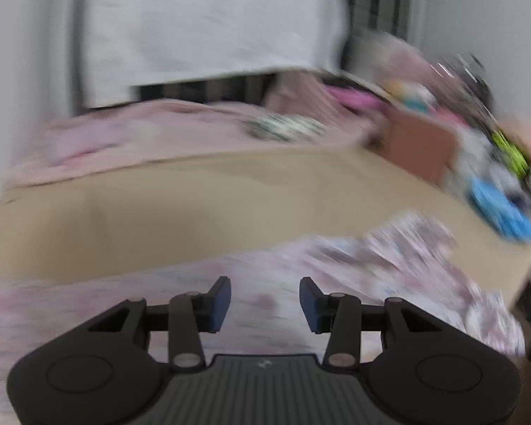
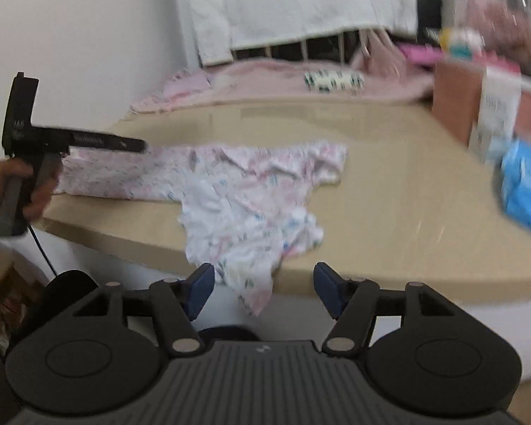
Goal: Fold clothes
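Pale printed garment [image 2: 251,191] crumpled on the tan surface [image 2: 389,191], spread along the near edge, one corner hanging down over the front edge. Right gripper [image 2: 263,288] off the front edge, jaws partly apart, hanging corner seen between them, pads clear of the cloth. Left gripper [image 1: 264,302] over the garment [image 1: 301,276], jaws partly apart, nothing pinched; from the right wrist view, seen at the garment's left end [image 2: 138,147], gripped by a hand [image 2: 21,191]. Farther back, pink bedding [image 2: 265,78] along the far edge. At the right, a blue packet [image 2: 524,191] and a brown box [image 2: 456,102]. White cloth [image 2: 293,3] hanging behind. Both views blurred.
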The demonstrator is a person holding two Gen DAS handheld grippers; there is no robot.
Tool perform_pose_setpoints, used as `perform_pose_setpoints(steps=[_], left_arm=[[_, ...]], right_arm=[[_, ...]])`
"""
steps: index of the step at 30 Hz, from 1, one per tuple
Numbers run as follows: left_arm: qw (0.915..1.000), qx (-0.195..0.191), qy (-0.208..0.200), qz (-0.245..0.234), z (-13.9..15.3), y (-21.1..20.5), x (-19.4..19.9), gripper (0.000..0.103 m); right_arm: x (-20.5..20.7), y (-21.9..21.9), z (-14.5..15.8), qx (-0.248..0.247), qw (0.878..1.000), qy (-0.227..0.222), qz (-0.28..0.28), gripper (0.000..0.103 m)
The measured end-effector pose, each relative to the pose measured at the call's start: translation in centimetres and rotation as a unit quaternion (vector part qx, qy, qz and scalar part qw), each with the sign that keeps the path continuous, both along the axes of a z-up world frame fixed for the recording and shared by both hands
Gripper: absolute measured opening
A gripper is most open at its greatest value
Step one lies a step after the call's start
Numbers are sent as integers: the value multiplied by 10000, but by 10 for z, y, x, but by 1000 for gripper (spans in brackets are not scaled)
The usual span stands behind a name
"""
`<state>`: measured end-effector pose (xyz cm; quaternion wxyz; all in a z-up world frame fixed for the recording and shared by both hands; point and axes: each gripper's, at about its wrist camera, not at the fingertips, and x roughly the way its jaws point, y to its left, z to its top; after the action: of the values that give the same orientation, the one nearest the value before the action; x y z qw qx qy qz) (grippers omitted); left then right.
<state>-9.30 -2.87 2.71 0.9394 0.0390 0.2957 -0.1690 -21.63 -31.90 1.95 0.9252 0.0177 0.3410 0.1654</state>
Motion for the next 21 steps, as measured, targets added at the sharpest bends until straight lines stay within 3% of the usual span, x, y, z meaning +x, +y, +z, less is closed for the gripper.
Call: perform_pose_setpoints(steps=[1,2,5,7,11,13,15,18,19,20,21], left_arm=[[9998,114,9,-131,-6,-12,2,42],[9997,202,50,-135,-11,-19,3,41],[9995,298,85,-116,-20,-20,3,40],[9994,322,61,-138,-22,-19,1,40],[9993,341,11,-176,-23,-18,-2,41],[9992,350,-5,-184,-24,-18,-3,42],[9992,360,-7,-174,-23,-18,-3,43],[9992,365,8,-145,-22,-18,-2,46],[9992,368,10,-133,-22,-18,-1,48],[9993,371,48,-93,-21,-18,-1,48],[9992,373,99,-43,-18,-17,0,48]], right_arm=[[5,0,-6,51,9999,77,-95,33],[11,-1,-11,171,9996,161,-144,6],[27,-10,-12,1098,9932,367,-115,2],[41,-18,-6,2008,9787,396,-143,2],[88,-25,12,2971,9512,151,-820,2],[114,-19,15,2792,9528,-49,-1195,2],[138,-1,15,1931,9689,-111,-1541,5],[148,13,11,1231,9808,-54,-1510,12],[142,13,14,1119,9823,-176,-1492,21],[134,12,18,1034,9831,-329,-1476,41],[125,11,22,922,9828,-506,-1515,47]])
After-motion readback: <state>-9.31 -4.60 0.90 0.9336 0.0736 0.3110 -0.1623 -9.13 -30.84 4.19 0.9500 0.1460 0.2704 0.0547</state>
